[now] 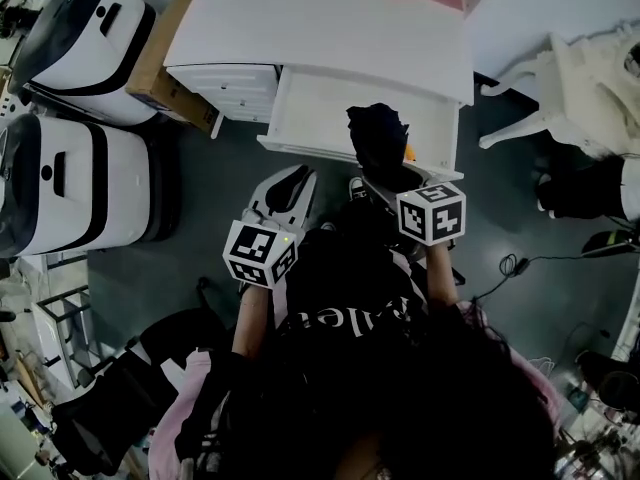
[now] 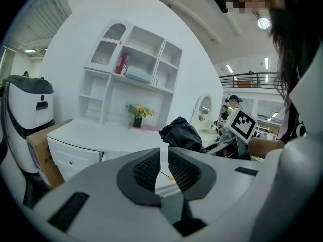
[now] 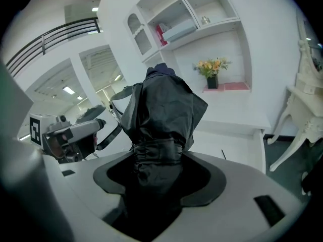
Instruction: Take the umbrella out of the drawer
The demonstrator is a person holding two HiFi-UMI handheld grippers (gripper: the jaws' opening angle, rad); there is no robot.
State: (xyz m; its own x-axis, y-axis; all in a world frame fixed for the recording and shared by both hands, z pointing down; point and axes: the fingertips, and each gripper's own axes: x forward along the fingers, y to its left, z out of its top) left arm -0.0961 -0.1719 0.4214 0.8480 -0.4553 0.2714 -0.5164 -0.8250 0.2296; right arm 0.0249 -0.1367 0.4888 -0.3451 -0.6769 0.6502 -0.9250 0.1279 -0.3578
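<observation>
This is a big, high hall fitted out as a test space, with one corner furnished like a bedroom: a white surface [image 1: 330, 28] topped by shelves [image 2: 136, 74], flowers [image 2: 137, 112], a mirror [image 2: 204, 109] and an ornate white chair [image 1: 580, 88]. Around that corner are two large white-and-black machines [image 1: 80, 38], a cardboard box [image 1: 165, 53] and cables [image 1: 520, 263] on the grey floor. A railed balcony [image 2: 250, 78] and strip lights [image 2: 229, 68] run overhead.

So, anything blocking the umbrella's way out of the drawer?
Nothing visible. The right gripper is shut on the umbrella and holds it upright over the open drawer. The left gripper is off to its side, empty.
</observation>
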